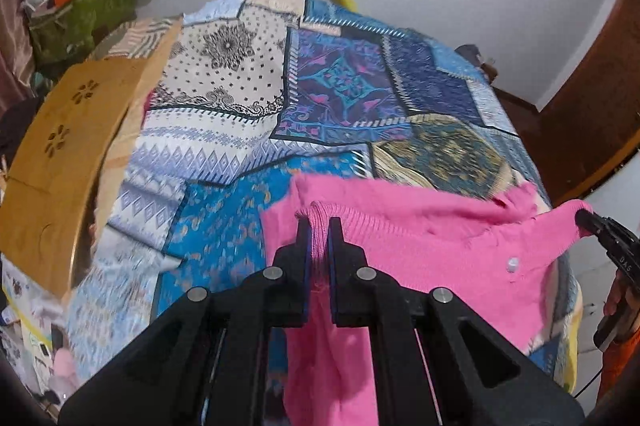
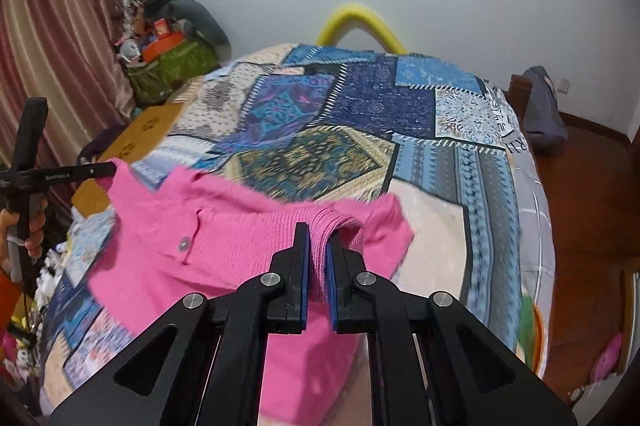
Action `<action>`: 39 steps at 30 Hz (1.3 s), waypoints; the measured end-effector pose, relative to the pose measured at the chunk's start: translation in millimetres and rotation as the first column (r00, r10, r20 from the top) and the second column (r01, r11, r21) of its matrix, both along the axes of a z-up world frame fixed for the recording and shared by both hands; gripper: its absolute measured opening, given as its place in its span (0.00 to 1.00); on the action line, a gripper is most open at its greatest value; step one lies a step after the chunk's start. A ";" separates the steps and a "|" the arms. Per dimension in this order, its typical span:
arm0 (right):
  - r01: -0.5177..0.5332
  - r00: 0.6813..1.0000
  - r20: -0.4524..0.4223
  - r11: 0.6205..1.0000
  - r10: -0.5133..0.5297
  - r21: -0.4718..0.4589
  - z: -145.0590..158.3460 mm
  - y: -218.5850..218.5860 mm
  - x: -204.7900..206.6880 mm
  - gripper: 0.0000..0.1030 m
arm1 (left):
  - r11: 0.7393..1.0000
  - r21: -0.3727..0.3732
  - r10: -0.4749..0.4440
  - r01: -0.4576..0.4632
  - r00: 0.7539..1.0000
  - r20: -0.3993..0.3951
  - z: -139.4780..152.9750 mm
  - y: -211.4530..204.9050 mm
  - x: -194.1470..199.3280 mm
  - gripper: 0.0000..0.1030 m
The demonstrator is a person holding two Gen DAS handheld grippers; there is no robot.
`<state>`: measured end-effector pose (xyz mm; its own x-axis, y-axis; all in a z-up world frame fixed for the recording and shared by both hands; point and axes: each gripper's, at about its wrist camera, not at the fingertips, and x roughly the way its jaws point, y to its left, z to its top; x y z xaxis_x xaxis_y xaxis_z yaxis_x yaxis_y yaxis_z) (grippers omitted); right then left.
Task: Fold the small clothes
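- Pink knit top (image 1: 420, 238) hangs stretched between both tools over the near edge of the bed (image 1: 224, 94).
- Left gripper (image 1: 319, 226) has its jaws clamped on one ribbed edge; right gripper (image 2: 318, 232) has its jaws clamped on the other.
- The garment's long axis runs left to right between them, button placket (image 2: 188, 238) roughly midway.
- Beyond lies patchwork bedspread, likely the landing spot.

Pink knit top (image 1: 432, 226) stretched above patchwork bedspread (image 1: 248, 78).
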<state>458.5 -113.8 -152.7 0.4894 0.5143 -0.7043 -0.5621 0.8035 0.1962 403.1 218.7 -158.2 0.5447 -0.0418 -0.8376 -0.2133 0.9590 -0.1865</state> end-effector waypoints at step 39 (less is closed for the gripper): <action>0.008 0.998 -0.062 0.994 -0.015 -0.106 -56.7 0.0 -0.7 0.22 | 0.987 -0.071 -0.153 0.144 0.978 -0.145 -78.1 -27.9 -91.2 0.04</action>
<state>457.8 -113.8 -209.4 0.4480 0.4303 -0.7837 -0.5421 0.8278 0.1446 311.9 190.8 -236.3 0.3974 -0.1654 -0.9026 -0.0995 0.9700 -0.2216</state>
